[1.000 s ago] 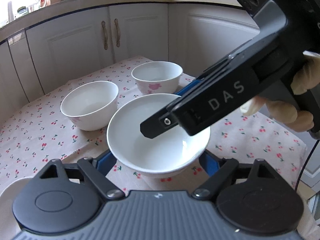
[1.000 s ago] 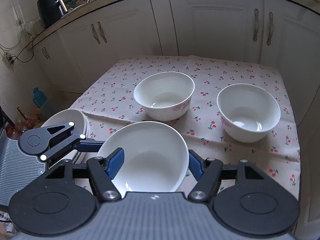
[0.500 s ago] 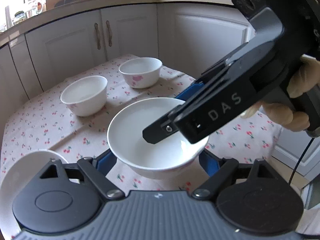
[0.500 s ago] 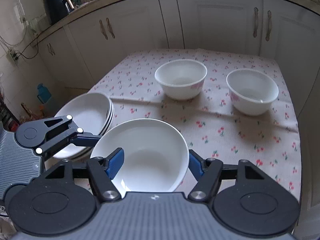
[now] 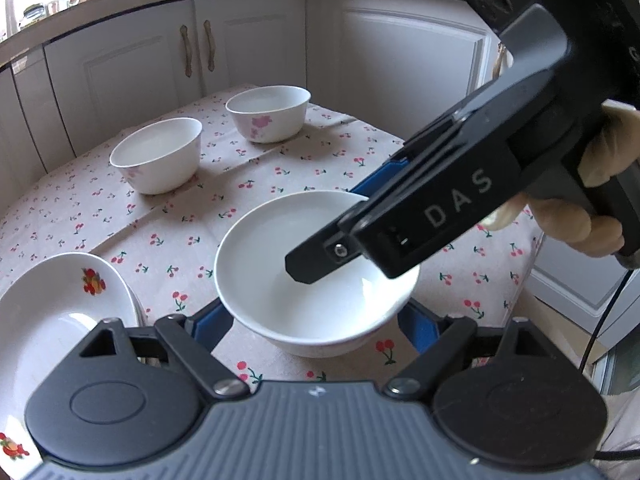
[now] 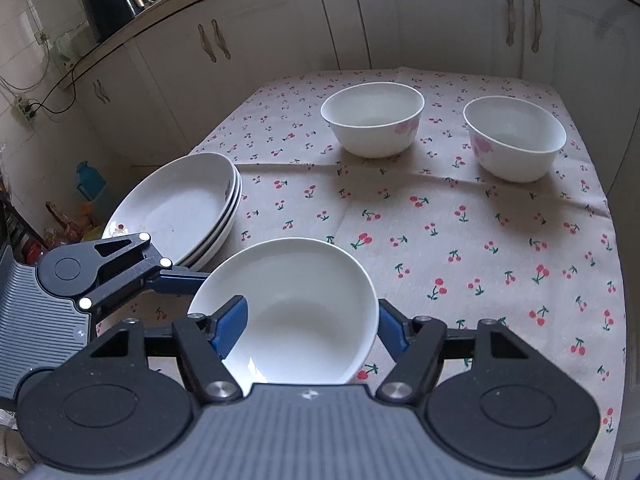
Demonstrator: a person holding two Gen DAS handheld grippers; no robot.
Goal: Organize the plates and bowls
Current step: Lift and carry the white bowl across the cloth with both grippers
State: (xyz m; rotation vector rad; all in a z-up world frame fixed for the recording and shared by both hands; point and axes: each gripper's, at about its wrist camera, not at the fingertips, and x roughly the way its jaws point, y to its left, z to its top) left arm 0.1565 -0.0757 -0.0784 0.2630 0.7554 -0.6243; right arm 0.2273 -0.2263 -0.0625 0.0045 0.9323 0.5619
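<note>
A plain white bowl (image 5: 316,276) (image 6: 288,312) hangs above the near part of the cherry-print tablecloth (image 6: 480,240). My left gripper (image 5: 316,320) has a blue finger on each side of it. My right gripper (image 6: 312,324) also has a blue finger on each side. Both look shut on it. The right gripper's body (image 5: 460,200) reaches over the bowl in the left wrist view. The left gripper's body (image 6: 100,268) shows at the bowl's left in the right wrist view. A stack of white plates (image 6: 188,204) (image 5: 52,312) lies at the table's left. Two white bowls with pink flowers (image 6: 372,118) (image 6: 516,138) stand at the far side.
White kitchen cabinets (image 6: 440,20) stand behind the table, with a countertop holding a dark appliance (image 6: 108,8). The table's right edge (image 6: 616,280) drops to the floor. A blue bottle (image 6: 90,178) and clutter sit on the floor at the left.
Both grippers with the plain bowl have drawn back toward the near side of the table. The two flowered bowls now look farther away, and the plate stack has come into view.
</note>
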